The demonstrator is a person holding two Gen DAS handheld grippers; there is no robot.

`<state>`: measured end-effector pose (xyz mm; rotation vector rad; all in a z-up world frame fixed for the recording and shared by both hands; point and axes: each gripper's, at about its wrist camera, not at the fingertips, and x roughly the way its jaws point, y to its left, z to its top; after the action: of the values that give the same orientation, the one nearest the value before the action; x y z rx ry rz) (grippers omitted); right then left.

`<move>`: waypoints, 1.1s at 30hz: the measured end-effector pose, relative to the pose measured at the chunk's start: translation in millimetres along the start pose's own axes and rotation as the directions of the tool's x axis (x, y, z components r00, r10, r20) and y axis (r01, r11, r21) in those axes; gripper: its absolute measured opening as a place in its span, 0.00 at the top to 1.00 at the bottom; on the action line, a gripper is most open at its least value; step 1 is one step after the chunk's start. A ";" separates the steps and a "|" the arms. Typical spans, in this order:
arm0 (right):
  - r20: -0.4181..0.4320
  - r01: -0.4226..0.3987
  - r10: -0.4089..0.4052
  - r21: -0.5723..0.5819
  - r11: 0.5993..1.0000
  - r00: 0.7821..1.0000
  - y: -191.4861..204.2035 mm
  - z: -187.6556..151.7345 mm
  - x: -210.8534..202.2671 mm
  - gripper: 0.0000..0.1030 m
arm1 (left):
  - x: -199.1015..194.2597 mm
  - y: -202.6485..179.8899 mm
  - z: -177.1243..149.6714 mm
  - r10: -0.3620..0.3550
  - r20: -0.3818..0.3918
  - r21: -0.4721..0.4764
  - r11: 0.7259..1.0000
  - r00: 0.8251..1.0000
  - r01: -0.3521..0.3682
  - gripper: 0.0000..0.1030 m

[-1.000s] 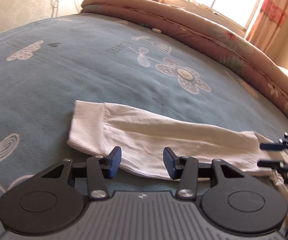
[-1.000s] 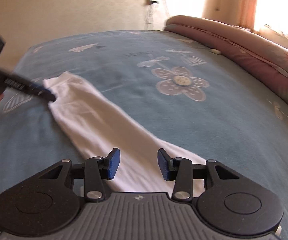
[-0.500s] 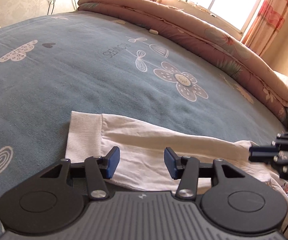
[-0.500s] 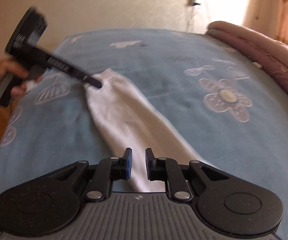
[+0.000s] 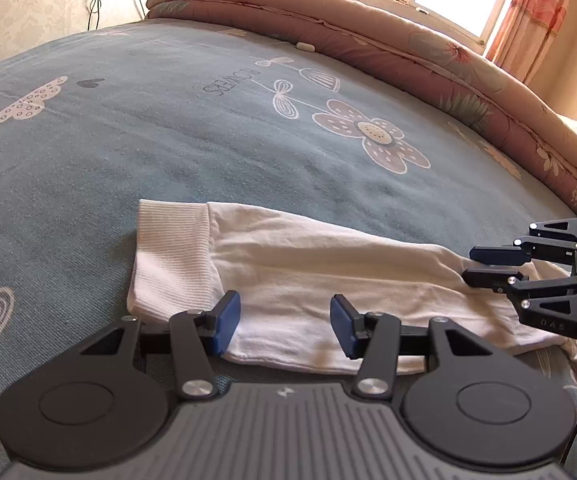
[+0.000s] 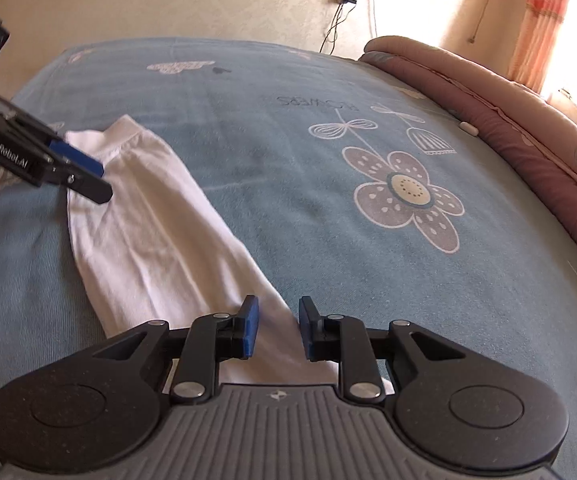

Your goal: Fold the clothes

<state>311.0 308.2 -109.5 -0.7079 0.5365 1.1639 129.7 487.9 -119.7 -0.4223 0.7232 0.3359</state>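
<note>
That white sleeve (image 5: 296, 276) looks light and floppy; I'd pinch the ribbed cuff (image 5: 172, 256) at 9 o'clock. Left gripper (image 5: 284, 322) gapes, empty; right gripper (image 6: 274, 328) narrow, opening, cloth between but unpinched.

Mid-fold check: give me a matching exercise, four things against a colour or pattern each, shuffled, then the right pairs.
Things:
1. sleeve
2. bedsheet
3. rolled quilt
4. gripper pads

Colours:
A. pinkish with floral print
B. blue
C. white with a ribbed cuff
D. grey-blue with drawn flowers

Pairs: 1-C, 2-D, 3-A, 4-B
</note>
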 end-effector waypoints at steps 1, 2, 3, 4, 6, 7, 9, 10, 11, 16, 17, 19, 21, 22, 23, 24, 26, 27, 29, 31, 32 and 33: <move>0.000 0.008 -0.008 -0.026 1.000 1.000 4.1 -0.9 -0.3 0.71 | -0.1 -0.4 -0.4 0.000 0.002 0.007 1.000 1.000 -0.001 0.51; 0.004 0.020 -0.020 -0.053 0.998 1.000 7.7 -1.5 -1.1 0.70 | -0.1 -0.8 -0.7 0.001 0.004 0.013 1.000 1.000 -0.001 0.51; 0.009 0.024 -0.024 -0.067 0.997 1.000 8.9 -0.9 -2.2 0.69 | -0.3 -1.0 -1.0 0.002 0.005 0.015 1.000 1.000 -0.002 0.51; 0.014 0.022 -0.021 -0.072 0.997 1.000 8.3 0.7 -3.5 0.66 | -0.3 -1.3 -1.2 0.003 0.005 0.015 1.000 1.000 -0.003 0.51; 0.051 0.004 -0.003 -0.022 1.000 0.999 -0.5 6.1 -9.1 0.57 | -0.4 -1.9 -1.8 0.005 0.008 0.017 1.000 1.000 -0.005 0.51; 0.071 -0.002 0.001 0.022 1.000 0.997 -7.7 9.2 -10.3 0.52 | -0.4 -2.1 -2.1 0.006 0.009 0.018 1.000 1.000 -0.006 0.51; 0.099 0.002 -0.013 0.113 0.994 0.995 -23.1 14.7 -8.8 0.51 | -0.3 -2.1 -2.3 0.006 0.011 0.019 1.000 1.000 -0.006 0.51; 0.098 0.019 -0.033 0.146 0.989 0.995 -28.3 15.8 -6.7 0.51 | -0.4 -2.0 -2.5 0.005 0.012 0.019 1.000 1.000 -0.005 0.51; 0.089 0.033 -0.049 0.165 0.986 0.995 -32.0 16.3 -3.3 0.51 | -0.4 -1.8 -2.6 0.005 0.013 0.019 1.000 1.000 -0.005 0.51; 0.039 0.017 -0.020 0.083 0.996 0.999 -16.7 10.1 5.1 0.52 | -1.1 0.4 -3.3 -0.004 0.016 0.015 1.000 1.000 0.004 0.51; 0.041 0.012 -0.015 0.060 0.998 0.999 -11.8 8.8 3.3 0.52 | -1.2 0.7 -3.3 -0.005 0.017 0.015 1.000 1.000 0.005 0.51; 0.030 0.010 -0.010 0.027 1.000 0.999 -5.5 6.9 3.2 0.52 | -0.9 0.6 -3.4 -0.003 0.017 0.015 1.000 1.000 0.003 0.51; 0.013 0.006 -0.006 0.002 1.000 1.000 -0.7 4.8 5.5 0.52 | -0.6 -0.3 -3.4 -0.001 0.018 0.017 1.000 1.000 0.001 0.51; 0.009 0.006 -0.006 -0.008 1.000 1.000 1.2 3.8 6.4 0.52 | -0.5 -0.6 -3.3 0.000 0.018 0.018 1.000 1.000 0.000 0.51; 0.010 0.006 -0.006 -0.014 1.000 1.000 2.3 2.9 6.7 0.52 | -0.5 -0.5 -3.1 -0.001 0.017 0.019 1.000 1.000 0.001 0.51; 0.013 0.004 -0.004 -0.018 1.000 1.000 3.0 2.0 6.6 0.52 | -0.5 -0.5 -2.7 -0.001 0.015 0.020 1.000 1.000 0.001 0.51; 0.018 -0.006 0.006 -0.028 1.000 1.000 3.8 -0.1 5.8 0.52 | -1.0 -1.6 -0.2 0.003 0.009 0.019 1.000 1.000 -0.004 0.52; 0.017 -0.018 0.019 -0.026 1.000 1.000 2.9 -1.2 5.5 0.54 | -2.3 -1.9 1.2 0.004 0.008 0.009 1.000 1.000 -0.004 0.53; 0.010 -0.057 0.057 0.004 0.998 0.998 -1.3 -1.2 5.7 0.62 | -5.7 -2.5 2.4 -0.020 0.012 -0.003 1.000 1.000 0.020 0.53; 0.005 -0.105 0.105 0.022 0.994 0.994 -3.3 -0.3 6.6 0.81 | -8.9 -4.8 2.1 -0.049 0.016 0.000 0.999 0.999 0.049 0.53; 0.004 -0.120 0.120 0.024 0.992 0.993 -2.7 0.2 6.8 0.84 | -8.9 -7.1 1.8 -0.050 0.011 0.011 0.999 0.999 0.049 0.53; 0.004 -0.128 0.128 0.016 0.992 0.992 -1.3 0.5 7.1 0.91 | -9.0 -9.4 1.4 -0.050 0.007 0.021 0.999 0.999 0.050 0.53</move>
<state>314.5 312.8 -113.8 -0.6650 0.5951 1.2790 128.3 479.1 -110.1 -0.4182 0.7076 0.2826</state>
